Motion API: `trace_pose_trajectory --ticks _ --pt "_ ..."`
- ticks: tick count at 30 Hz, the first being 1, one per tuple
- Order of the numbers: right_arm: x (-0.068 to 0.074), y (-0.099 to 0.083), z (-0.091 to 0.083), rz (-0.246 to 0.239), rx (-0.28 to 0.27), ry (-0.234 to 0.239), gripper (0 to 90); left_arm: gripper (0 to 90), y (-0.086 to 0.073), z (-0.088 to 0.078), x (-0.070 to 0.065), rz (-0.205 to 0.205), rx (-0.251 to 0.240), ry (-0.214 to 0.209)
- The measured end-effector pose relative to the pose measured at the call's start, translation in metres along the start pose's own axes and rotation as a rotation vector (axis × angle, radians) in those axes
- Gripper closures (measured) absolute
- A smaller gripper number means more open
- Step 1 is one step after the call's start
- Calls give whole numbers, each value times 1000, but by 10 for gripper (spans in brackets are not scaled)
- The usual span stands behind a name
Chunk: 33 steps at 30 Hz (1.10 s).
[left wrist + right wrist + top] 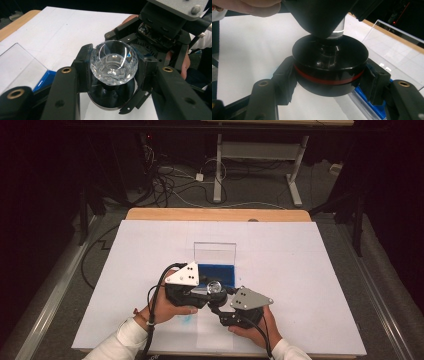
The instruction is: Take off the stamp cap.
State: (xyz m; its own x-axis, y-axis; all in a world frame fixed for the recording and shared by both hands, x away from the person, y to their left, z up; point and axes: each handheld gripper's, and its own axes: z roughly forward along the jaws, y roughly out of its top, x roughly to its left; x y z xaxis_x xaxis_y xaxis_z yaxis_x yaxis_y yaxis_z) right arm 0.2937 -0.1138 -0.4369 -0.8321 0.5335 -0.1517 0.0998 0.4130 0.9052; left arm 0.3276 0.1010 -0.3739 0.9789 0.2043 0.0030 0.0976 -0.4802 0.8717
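Wide bare worktop (300,270) surrounds the blue tray (220,272). Just before it, left gripper (113,66) clamps the faceted glass knob (113,62); right gripper (329,82) clamps the black base (329,62).

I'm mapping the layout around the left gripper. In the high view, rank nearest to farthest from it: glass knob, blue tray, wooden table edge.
1. Glass knob, in the left gripper's jaws.
2. Blue tray, just beyond.
3. Wooden table edge, far side.
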Motion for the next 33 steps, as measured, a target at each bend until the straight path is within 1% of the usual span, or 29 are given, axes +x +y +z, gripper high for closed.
trace_pose_trajectory --ticks 4,6,7,10,12,13,15,17,18,20,21,23,27,29,31,33 --pt "-1 0 -2 4 -4 3 381 542 0 -1 0 2 -3 4" --pt "-1 1 -2 1 0 -7 384 542 0 -1 0 5 -5 3" --pt "-1 1 -2 4 1 -3 385 543 0 -1 0 5 -5 3" --pt "-2 1 -4 10 11 -13 387 543 -1 -2 0 5 -7 5" --pt "-2 1 -4 1 21 -24 388 543 -1 -2 0 5 -7 6" --pt "-3 1 -5 13 21 -24 388 543 -1 -2 1 4 -13 6" --pt "-5 1 -6 16 29 -41 388 543 -2 -5 1 3 -20 15" --pt "-8 0 -8 33 28 -46 389 543 -2 -6 1 3 -23 17" --pt "-9 1 -8 28 32 -54 388 543 -2 -6 2 0 -25 19" --pt "-9 1 -8 22 35 -43 388 543 -3 -5 2 -3 -28 17" --pt "-8 1 -7 16 42 -40 388 543 -3 -5 2 -3 -28 24" --pt "-6 0 -5 12 52 -27 388 543 -2 -5 2 -1 -28 16" --pt "-5 0 -4 6 71 -16 388 543 -1 -7 2 2 -31 25" --pt "-5 -1 -4 5 78 -17 387 543 -1 -8 2 1 -29 26" --pt "-5 -2 -4 -6 89 -21 387 543 -2 -9 3 1 -23 34" --pt "-5 -3 -4 -4 100 -20 387 543 -2 -10 4 2 -18 41"
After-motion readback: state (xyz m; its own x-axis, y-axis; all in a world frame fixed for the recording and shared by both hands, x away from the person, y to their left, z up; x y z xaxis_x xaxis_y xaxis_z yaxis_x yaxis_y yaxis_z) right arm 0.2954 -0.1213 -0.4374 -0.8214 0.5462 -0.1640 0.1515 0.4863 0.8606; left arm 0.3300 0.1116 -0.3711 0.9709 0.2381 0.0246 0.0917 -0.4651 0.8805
